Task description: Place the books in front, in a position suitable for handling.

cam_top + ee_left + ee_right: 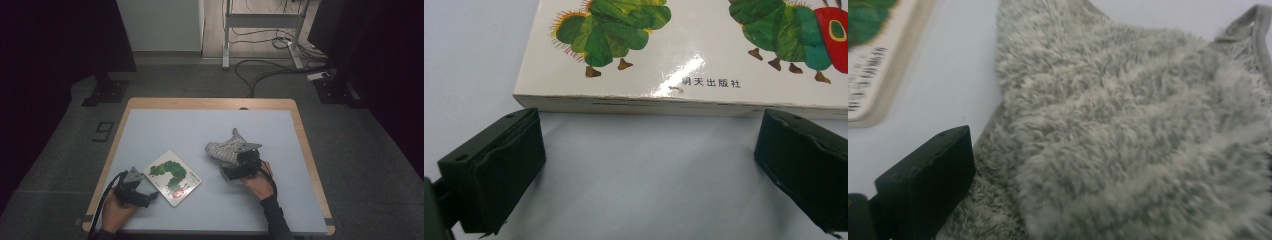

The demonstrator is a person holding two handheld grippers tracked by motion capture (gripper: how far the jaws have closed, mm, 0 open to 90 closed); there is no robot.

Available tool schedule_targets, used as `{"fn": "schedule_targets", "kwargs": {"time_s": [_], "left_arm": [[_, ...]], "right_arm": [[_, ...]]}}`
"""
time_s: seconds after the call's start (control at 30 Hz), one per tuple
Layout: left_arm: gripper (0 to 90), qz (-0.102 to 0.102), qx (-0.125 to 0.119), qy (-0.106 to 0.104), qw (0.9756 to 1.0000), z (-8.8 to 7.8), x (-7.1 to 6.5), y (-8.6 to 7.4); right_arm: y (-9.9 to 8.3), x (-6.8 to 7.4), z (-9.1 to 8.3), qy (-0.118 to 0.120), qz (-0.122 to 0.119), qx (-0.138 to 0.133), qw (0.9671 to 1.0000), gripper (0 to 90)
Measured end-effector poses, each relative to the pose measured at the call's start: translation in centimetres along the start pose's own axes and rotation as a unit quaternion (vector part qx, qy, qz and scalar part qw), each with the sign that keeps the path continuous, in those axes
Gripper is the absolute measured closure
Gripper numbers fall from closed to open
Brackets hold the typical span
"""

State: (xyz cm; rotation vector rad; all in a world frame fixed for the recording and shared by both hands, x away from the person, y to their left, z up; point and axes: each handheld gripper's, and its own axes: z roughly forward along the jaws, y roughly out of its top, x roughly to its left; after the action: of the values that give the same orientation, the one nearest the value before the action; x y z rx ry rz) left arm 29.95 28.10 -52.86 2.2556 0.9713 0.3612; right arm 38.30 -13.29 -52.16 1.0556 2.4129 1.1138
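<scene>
Pale blue-grey matting covered the table, wood showing along its rim, with dim floor and loose cables beyond in the upper part of the high view.

I had the left gripper low in the lower left of that view, its jaws spread wide and holding nothing. Through the left gripper view the two black pads stood well apart with bare mat between them, and the picture book lay flat just ahead, its near edge facing me across the upper half of the frame. In the high view the book sat left of centre, turned at an angle. I judged it stiff, fairly light and glossy, so likely slippery on its cover; the thick page edge looked the better place to pinch, taken squarely so it would not skid on the mat.

My right gripper sat right of centre in the high view, over the near end of the grey fleecy cloth. In the right gripper view one black pad rose at lower left against the fuzzy pile; the other jaw was hidden, so I could not tell whether it was closed on the cloth. That cloth looked soft, light and limp; I reckoned a bunched fold or the bound hem at upper right would hold best.
</scene>
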Motion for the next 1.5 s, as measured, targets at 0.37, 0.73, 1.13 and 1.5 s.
{"fn": "schedule_targets", "kwargs": {"time_s": [0.37,0.73,1.13,1.5], "left_arm": [[0.0,0.000,0.000,0.000,1.0000,0.0,0.0,0.0],[0.0,0.000,0.000,0.000,1.0000,0.0,0.0,0.0],[0.0,0.000,0.000,0.000,1.0000,0.0,0.0,0.0],[0.0,0.000,0.000,0.000,1.0000,0.0,0.0,0.0]], "right_arm": [[-0.6,0.5,0.3,-0.056,0.010,0.006,0.9984,30.0],[-0.7,0.4,-1.0,-0.057,0.011,0.002,0.9983,66.8],[-0.6,-0.8,-5.0,-0.074,0.027,-0.017,0.9967,67.9],[-1.4,-3.2,-9.0,-0.120,0.053,-0.039,0.9906,67.7]]}}
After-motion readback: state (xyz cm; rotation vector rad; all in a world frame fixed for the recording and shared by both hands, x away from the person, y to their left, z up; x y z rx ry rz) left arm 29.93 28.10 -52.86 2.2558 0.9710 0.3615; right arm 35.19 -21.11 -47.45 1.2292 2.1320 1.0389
